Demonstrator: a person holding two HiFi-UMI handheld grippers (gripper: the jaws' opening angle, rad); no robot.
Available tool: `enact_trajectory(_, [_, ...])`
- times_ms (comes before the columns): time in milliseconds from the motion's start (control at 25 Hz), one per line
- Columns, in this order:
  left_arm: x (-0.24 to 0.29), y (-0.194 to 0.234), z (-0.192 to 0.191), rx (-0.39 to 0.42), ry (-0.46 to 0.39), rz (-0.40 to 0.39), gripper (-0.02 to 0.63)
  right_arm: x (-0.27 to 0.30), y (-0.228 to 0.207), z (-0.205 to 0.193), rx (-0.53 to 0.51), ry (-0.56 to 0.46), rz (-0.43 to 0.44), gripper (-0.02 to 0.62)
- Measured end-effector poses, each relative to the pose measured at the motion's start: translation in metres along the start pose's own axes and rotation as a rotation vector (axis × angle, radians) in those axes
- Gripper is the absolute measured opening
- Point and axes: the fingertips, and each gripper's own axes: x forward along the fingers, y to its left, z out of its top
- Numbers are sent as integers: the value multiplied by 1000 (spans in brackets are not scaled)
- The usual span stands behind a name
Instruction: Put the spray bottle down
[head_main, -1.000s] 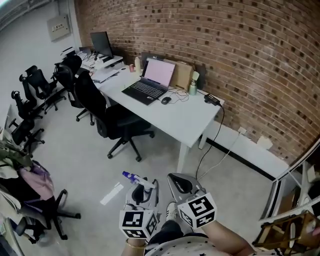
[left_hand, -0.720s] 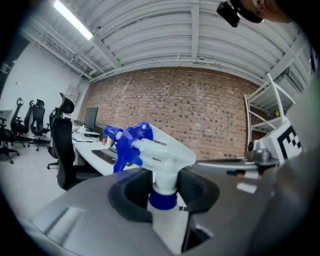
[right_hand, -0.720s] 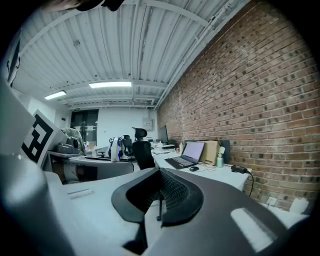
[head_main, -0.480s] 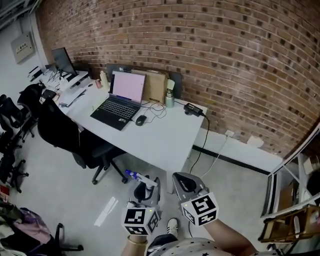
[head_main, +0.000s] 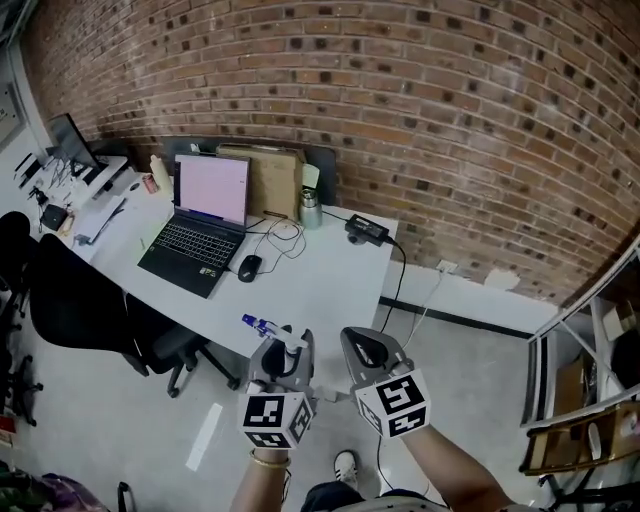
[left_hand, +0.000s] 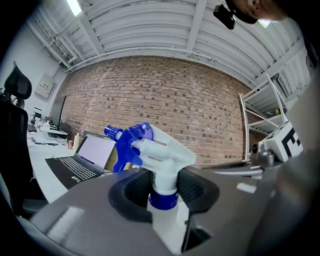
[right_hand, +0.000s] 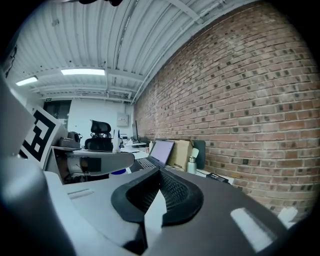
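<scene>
A white spray bottle (left_hand: 161, 156) with a blue trigger head and blue collar stands upright between the pads of my left gripper (left_hand: 163, 189), which is shut on its neck. In the head view the spray bottle (head_main: 272, 334) and left gripper (head_main: 284, 360) hang at the near edge of a white desk (head_main: 325, 285), nozzle pointing left. My right gripper (head_main: 362, 352) is level beside it on the right. In its own view the right gripper (right_hand: 160, 192) has its pads together with nothing between them.
On the desk are an open laptop (head_main: 198, 222), a mouse (head_main: 249, 267), a cardboard box (head_main: 270, 180), a metal flask (head_main: 311, 210) and a power adapter (head_main: 367, 229) with cables. A black chair (head_main: 85, 310) stands at the left, a brick wall (head_main: 420, 120) behind, shelving (head_main: 585, 400) at the right.
Both grippers have travelled across the room toward the desk, the bottle still gripped. The desk, far off before, now lies right under their tips.
</scene>
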Motion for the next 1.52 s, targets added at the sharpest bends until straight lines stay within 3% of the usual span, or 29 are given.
enact_trajectory(320, [77,19,-4,46,-33,-24,133,56,-32,-9,24,20,-19,-2])
enact_trajectory(600, [98,25,-5,45,-21,-22,133,67,-35,-21,37,42,-16,-2])
enact_trajectory(1160, [85,31,-19,59,54,5,199,58,-25,-21,37,50,-12,-2])
enact_trajectory(1520, [29,0,-24,59,85,-25,193,26,-11,-28,36,55,5,-2])
